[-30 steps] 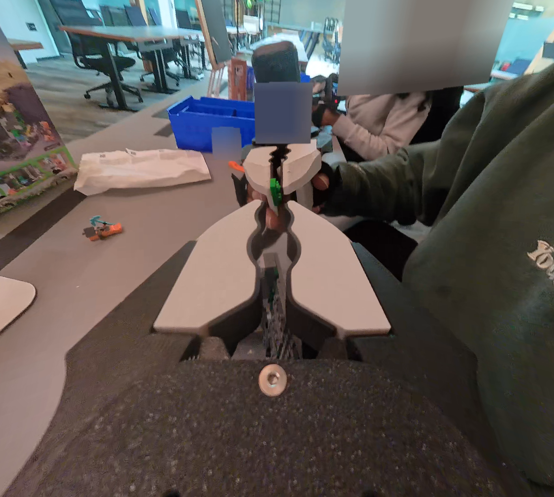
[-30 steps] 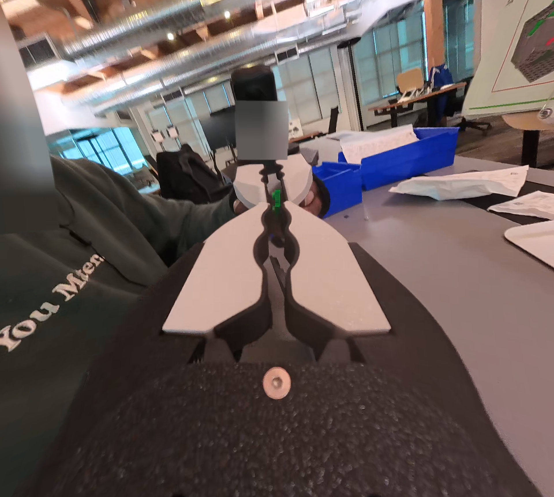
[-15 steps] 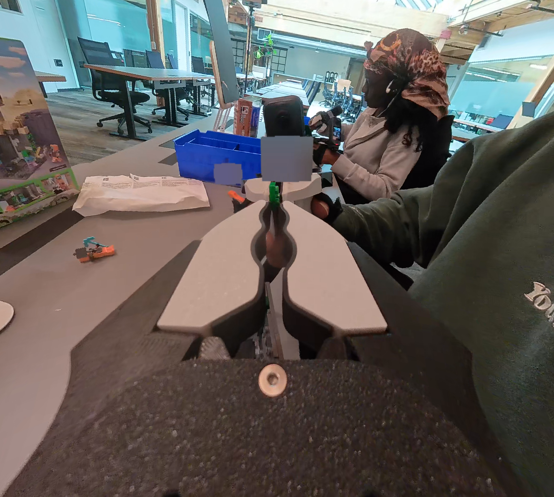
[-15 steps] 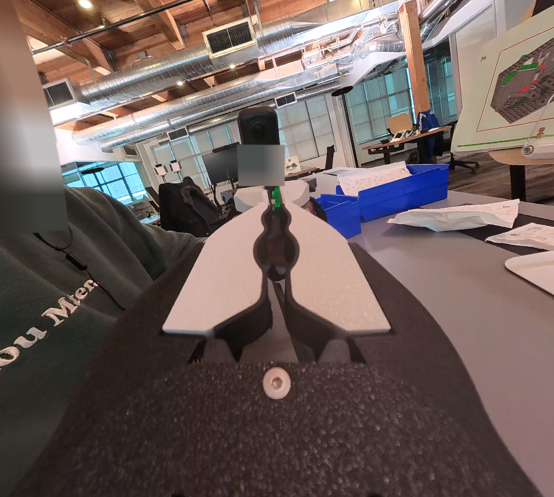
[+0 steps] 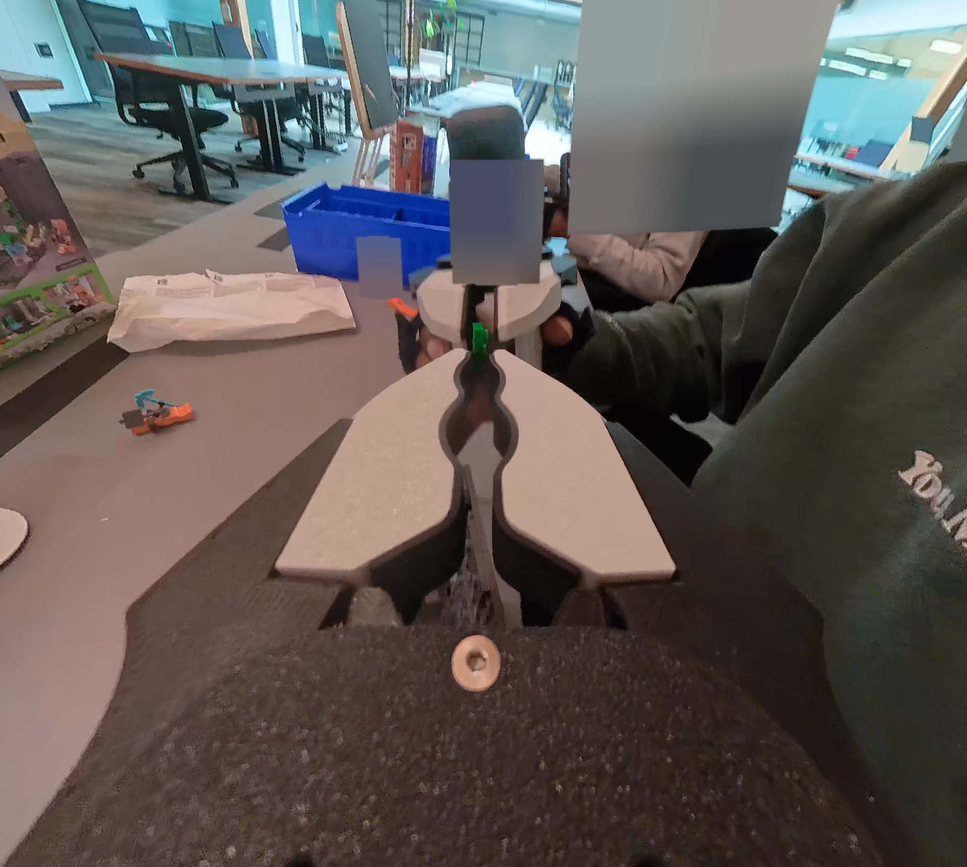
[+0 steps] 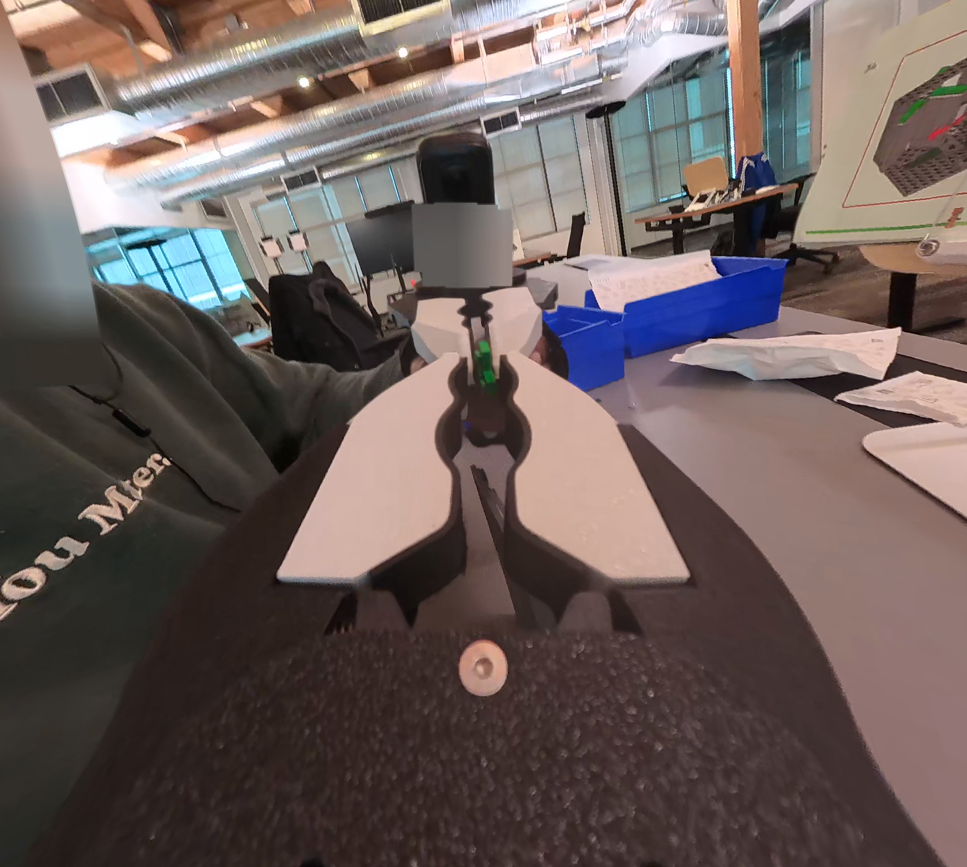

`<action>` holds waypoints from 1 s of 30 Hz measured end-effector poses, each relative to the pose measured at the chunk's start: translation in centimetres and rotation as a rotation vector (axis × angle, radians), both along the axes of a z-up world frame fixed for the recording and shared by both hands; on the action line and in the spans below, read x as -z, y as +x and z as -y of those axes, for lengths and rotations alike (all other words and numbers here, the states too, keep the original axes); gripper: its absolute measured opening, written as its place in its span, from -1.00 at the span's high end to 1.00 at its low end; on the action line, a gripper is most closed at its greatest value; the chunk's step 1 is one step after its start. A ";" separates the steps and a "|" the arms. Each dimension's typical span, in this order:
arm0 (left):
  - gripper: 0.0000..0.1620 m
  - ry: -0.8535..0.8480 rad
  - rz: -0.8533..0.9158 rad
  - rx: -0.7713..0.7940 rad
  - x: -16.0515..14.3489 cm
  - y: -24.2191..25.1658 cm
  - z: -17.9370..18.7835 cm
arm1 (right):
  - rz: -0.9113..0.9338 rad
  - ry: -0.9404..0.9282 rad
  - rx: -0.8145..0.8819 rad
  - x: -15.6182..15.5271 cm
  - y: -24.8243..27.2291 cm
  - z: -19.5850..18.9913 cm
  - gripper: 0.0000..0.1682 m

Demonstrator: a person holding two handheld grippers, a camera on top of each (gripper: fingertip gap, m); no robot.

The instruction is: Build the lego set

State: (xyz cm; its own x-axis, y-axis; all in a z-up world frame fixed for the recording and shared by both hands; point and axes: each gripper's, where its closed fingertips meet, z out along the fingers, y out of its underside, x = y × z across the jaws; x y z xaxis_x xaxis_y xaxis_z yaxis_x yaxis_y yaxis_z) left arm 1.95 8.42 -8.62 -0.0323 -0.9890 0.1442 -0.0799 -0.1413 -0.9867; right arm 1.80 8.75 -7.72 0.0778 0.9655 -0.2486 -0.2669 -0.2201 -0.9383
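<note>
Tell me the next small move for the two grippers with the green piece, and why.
Probably ease the two grippers straight toward each other to seat the parts. The left gripper and right gripper face tip to tip above the table, both jaws nearly closed. The green piece sits right at the meeting tips; which gripper pinches it cannot be told, and whether it is seated is hidden.

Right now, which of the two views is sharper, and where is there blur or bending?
Left wrist view: mostly sharp, the green piece crisp, desks bent by the wide lens. Right wrist view: smeared ceiling ducts, soft fingers, curved table edge.
</note>
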 end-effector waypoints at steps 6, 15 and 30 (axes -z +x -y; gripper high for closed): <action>0.95 0.035 -0.162 0.027 1.9 -0.2 0.1 | 0.207 0.058 -0.005 0.8 -0.3 0.0 0.84; 0.95 0.050 -0.195 0.053 2.3 -0.1 0.3 | 0.289 0.066 -0.017 2.2 -0.9 0.2 0.94; 0.94 0.100 -0.169 -0.002 2.4 -0.4 -0.2 | 0.206 -0.033 -0.035 2.3 -1.4 -0.3 0.95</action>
